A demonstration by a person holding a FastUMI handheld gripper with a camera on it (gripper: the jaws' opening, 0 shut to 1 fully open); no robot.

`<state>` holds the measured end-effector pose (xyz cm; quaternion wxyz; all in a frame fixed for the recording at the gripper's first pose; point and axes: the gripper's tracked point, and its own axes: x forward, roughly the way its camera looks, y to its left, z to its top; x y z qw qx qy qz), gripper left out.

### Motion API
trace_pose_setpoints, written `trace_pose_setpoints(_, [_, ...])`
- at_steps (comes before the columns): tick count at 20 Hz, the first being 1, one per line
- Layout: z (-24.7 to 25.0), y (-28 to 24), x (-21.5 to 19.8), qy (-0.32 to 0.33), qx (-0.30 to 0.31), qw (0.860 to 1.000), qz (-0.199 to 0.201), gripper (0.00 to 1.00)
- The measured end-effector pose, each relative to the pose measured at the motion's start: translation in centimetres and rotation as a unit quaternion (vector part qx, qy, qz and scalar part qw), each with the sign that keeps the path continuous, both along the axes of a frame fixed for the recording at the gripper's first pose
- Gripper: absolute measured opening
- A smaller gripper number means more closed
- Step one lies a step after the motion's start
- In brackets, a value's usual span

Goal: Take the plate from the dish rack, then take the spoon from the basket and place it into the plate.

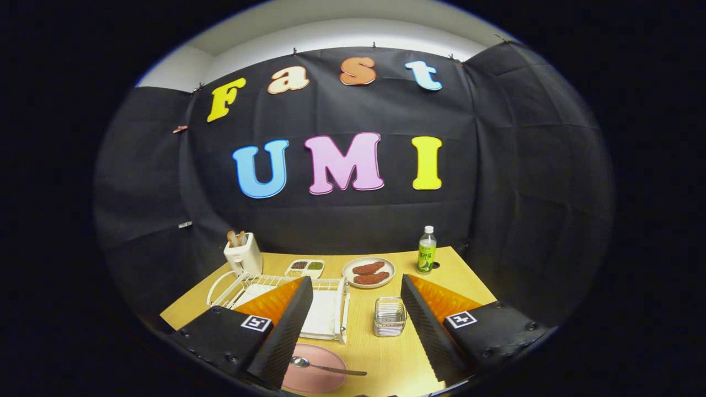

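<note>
the tool (353,331) hangs wide open and empty above the desk (386,353), with the spoon (325,366) already lying on the pink plate (314,377) between its fingers, so the likeliest slip is a low finger clipping the handle, which seems to overhang the rim.

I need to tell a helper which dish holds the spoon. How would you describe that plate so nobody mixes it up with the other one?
On the wooden table, find the white dish rack; the pink plate lies flat in front of it, between the open gripper fingers. A metal spoon rests across it, whereas the pale plate behind the rack holds brown food.
</note>
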<state>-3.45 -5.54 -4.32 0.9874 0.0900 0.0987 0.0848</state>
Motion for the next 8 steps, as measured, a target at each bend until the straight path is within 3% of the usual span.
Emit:
trace_pose_setpoints(3, [0.1, 0.2, -1.2, -0.001, -0.005, 0.999, -0.035, 0.98])
trace_pose_setpoints(8, [0.9, 1.2, -2.3, -0.002, -0.023, 0.998, -0.06, 0.98])
